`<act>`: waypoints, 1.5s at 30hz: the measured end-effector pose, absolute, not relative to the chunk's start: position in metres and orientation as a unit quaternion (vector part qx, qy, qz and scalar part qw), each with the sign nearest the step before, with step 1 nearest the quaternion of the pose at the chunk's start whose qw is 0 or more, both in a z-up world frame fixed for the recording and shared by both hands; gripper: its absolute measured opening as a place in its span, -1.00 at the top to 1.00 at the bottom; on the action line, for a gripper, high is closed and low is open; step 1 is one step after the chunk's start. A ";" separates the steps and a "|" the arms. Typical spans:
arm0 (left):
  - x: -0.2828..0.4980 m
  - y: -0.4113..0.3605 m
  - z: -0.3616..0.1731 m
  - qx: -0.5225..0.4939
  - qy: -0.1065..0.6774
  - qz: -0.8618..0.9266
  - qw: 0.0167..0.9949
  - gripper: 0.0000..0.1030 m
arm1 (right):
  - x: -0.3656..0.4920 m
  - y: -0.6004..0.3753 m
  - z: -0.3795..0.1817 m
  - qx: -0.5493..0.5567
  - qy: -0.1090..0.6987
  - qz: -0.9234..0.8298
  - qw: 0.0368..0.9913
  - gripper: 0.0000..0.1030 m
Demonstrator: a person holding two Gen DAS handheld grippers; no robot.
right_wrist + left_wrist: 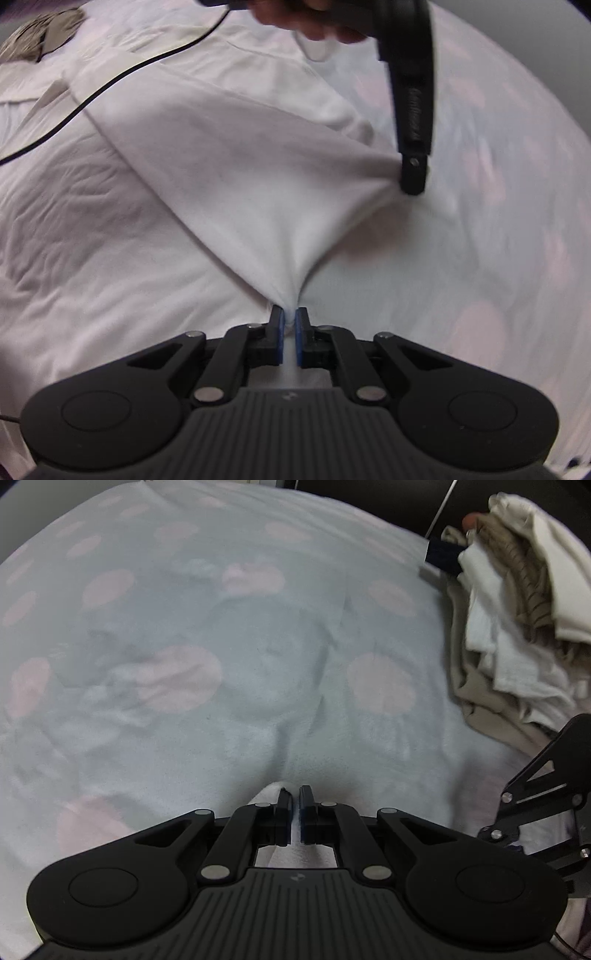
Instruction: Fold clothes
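The right gripper [290, 320] has its jaws pinched tight on a gathered corner of the plain white cotton garment [240, 177], and the fabric fans out from that pinch in a taut, lifted sheet. At the far end of that sheet the left gripper [413, 184] comes down from above, its black tip buried in another bunched corner of the garment, so the cloth is stretched between the two tools. From the left wrist camera, the left gripper's jaws stand almost together with a sliver of white fabric showing between and beneath them — clamped on the garment's edge.

The rest of the garment trails away from the stretched sheet and lies creased on the bed. Under it all is the pale blue fleece blanket with large pink dots [221, 627], rumpled just ahead of the left gripper. A thin black cable [122, 75] snakes across the white fabric beyond the lifted sheet. Off to the side of the blanket, a heap of beige, white and brown clothes [517, 620] is piled, well apart from the held garment. The right gripper's black linkage [543, 794] shows just below that heap.
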State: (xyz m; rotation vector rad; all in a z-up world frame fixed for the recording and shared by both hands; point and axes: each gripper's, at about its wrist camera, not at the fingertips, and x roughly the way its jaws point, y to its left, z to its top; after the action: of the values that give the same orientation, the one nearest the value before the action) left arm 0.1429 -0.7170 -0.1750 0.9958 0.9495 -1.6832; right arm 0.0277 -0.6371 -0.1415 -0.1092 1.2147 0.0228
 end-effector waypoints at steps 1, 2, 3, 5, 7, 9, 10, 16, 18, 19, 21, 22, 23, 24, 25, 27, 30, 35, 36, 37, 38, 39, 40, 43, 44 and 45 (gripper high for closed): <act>0.142 -0.720 -0.181 0.406 0.391 -0.680 0.468 0.96 | 0.026 -0.640 -0.144 -0.040 0.572 0.009 0.819 0.88; 0.140 -0.723 -0.187 0.411 0.394 -0.673 0.472 0.96 | 0.025 -0.642 -0.146 -0.029 0.573 0.007 0.819 0.88; 0.139 -0.725 -0.191 0.413 0.396 -0.669 0.475 0.95 | 0.024 -0.642 -0.147 -0.024 0.573 0.007 0.819 0.88; 0.138 -0.727 -0.195 0.410 0.399 -0.666 0.479 0.95 | 0.022 -0.642 -0.147 -0.019 0.576 0.008 0.817 0.99; 0.142 -0.725 -0.190 0.402 0.400 -0.665 0.486 0.91 | 0.020 -0.642 -0.146 -0.015 0.581 0.010 0.814 0.99; 0.147 -0.723 -0.183 0.393 0.401 -0.664 0.494 0.87 | 0.016 -0.642 -0.142 -0.014 0.582 0.008 0.813 0.98; 0.149 -0.722 -0.180 0.388 0.402 -0.663 0.498 0.77 | 0.014 -0.642 -0.140 -0.015 0.579 0.006 0.815 0.93; 0.160 -0.710 -0.156 0.362 0.397 -0.661 0.524 0.42 | 0.008 -0.639 -0.126 -0.005 0.565 -0.001 0.825 0.79; 0.162 -0.699 -0.141 0.356 0.389 -0.659 0.536 0.41 | 0.005 -0.635 -0.123 -0.004 0.562 -0.005 0.827 0.79; 0.164 -0.690 -0.133 0.354 0.386 -0.656 0.543 0.39 | 0.003 -0.633 -0.122 -0.004 0.561 -0.007 0.828 0.79; 0.171 -0.664 -0.117 0.355 0.378 -0.647 0.559 0.38 | -0.002 -0.630 -0.119 0.002 0.556 -0.014 0.831 0.79; 0.176 -0.649 -0.110 0.356 0.375 -0.640 0.569 0.36 | -0.003 -0.630 -0.119 0.007 0.554 -0.018 0.833 0.77; 0.182 -0.633 -0.103 0.358 0.373 -0.631 0.578 0.35 | -0.006 -0.628 -0.118 0.012 0.551 -0.021 0.834 0.70; 0.189 -0.614 -0.096 0.359 0.373 -0.620 0.590 0.29 | -0.009 -0.627 -0.117 0.018 0.549 -0.024 0.835 0.66; 0.197 -0.594 -0.089 0.359 0.372 -0.607 0.603 0.27 | -0.013 -0.624 -0.117 0.023 0.546 -0.026 0.837 0.59; 0.214 -0.550 -0.077 0.356 0.377 -0.578 0.630 0.27 | -0.020 -0.619 -0.114 0.038 0.537 -0.034 0.842 0.58; 0.242 -0.478 -0.063 0.346 0.392 -0.528 0.669 0.26 | -0.031 -0.611 -0.110 0.068 0.517 -0.052 0.852 0.54; 0.278 -0.353 -0.053 0.296 0.426 -0.445 0.730 0.26 | -0.047 -0.589 -0.109 0.121 0.488 -0.084 0.860 0.41; 0.281 -0.330 -0.054 0.287 0.430 -0.432 0.739 0.25 | -0.049 -0.583 -0.109 0.127 0.484 -0.089 0.861 0.40; 0.284 -0.308 -0.055 0.279 0.434 -0.418 0.748 0.22 | -0.051 -0.576 -0.109 0.133 0.480 -0.093 0.862 0.40; 0.287 -0.287 -0.057 0.274 0.440 -0.404 0.754 0.22 | -0.052 -0.569 -0.109 0.139 0.478 -0.097 0.862 0.40; 0.290 -0.266 -0.060 0.270 0.447 -0.390 0.758 0.21 | -0.053 -0.563 -0.109 0.144 0.476 -0.102 0.862 0.40; 0.294 -0.245 -0.062 0.266 0.454 -0.375 0.763 0.21 | -0.053 -0.556 -0.109 0.149 0.475 -0.107 0.861 0.40; 0.302 -0.185 -0.068 0.265 0.472 -0.336 0.771 0.21 | -0.053 -0.539 -0.109 0.167 0.474 -0.112 0.857 0.40; 0.304 -0.166 -0.069 0.262 0.478 -0.323 0.774 0.21 | -0.052 -0.532 -0.109 0.169 0.476 -0.110 0.856 0.40; 0.306 -0.145 -0.070 0.257 0.485 -0.309 0.777 0.20 | -0.051 -0.526 -0.109 0.170 0.479 -0.108 0.854 0.40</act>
State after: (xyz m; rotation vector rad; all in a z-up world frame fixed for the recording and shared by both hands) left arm 0.3061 -0.1445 -0.0695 0.5566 1.0489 -0.6694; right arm -0.0514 -0.5256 -0.1086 0.3579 1.0069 -0.2279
